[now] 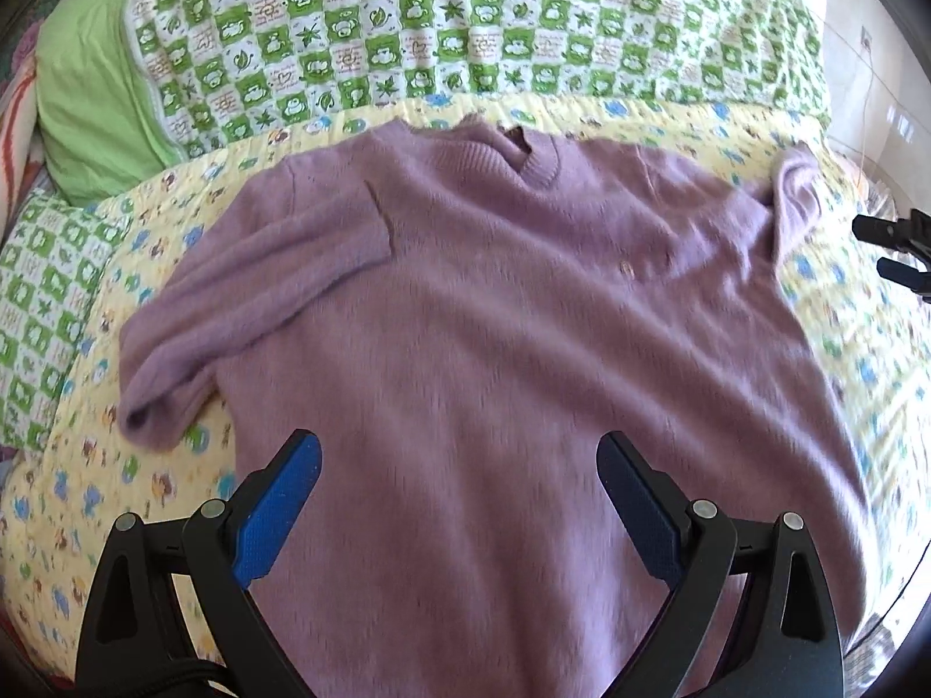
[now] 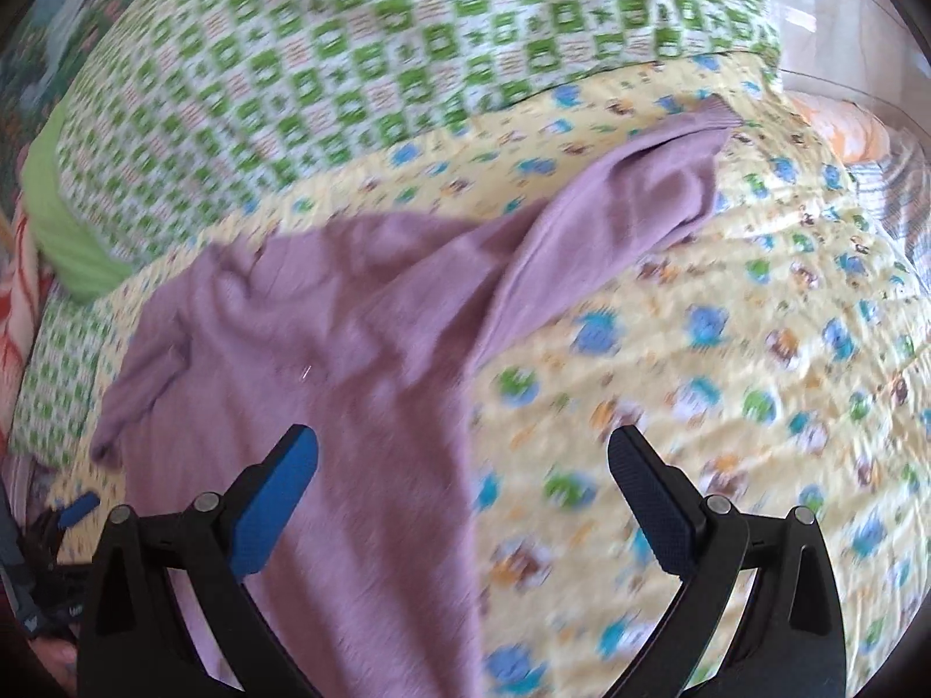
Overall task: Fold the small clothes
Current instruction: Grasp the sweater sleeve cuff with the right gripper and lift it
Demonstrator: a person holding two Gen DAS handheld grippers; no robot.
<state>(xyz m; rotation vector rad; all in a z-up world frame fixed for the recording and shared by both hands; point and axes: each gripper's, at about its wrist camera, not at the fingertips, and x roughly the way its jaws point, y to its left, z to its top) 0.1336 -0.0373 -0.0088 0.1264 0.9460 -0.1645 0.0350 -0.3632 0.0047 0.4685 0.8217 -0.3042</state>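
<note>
Now the sweater point(image 1: 494, 302) is lying flat on the quilt point(image 1: 87, 494), far of both tongs point(image 1: 459, 500) point(image 2: 462, 503), each gaping wide, gripping nothing.

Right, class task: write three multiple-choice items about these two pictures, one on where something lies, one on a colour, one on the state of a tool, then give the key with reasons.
1. Where does the sweater lie?
A. On the yellow quilt
B. On a wooden chair
C. In a basket

2. What colour is the sweater?
A. Red
B. Purple
C. Black

3. How do the fingers of the left hand-held gripper stand?
A. Clamped on a sleeve
B. Shut on nothing
C. Spread apart, holding nothing

Key:
1 A, the sweater is spread front up on the yellow printed quilt, with a green checked blanket behind it.
2 B, its knit is a soft purple all over.
3 C, sweater fabric shows in the wide gap between its two fingers, and nothing sits between them.
</note>
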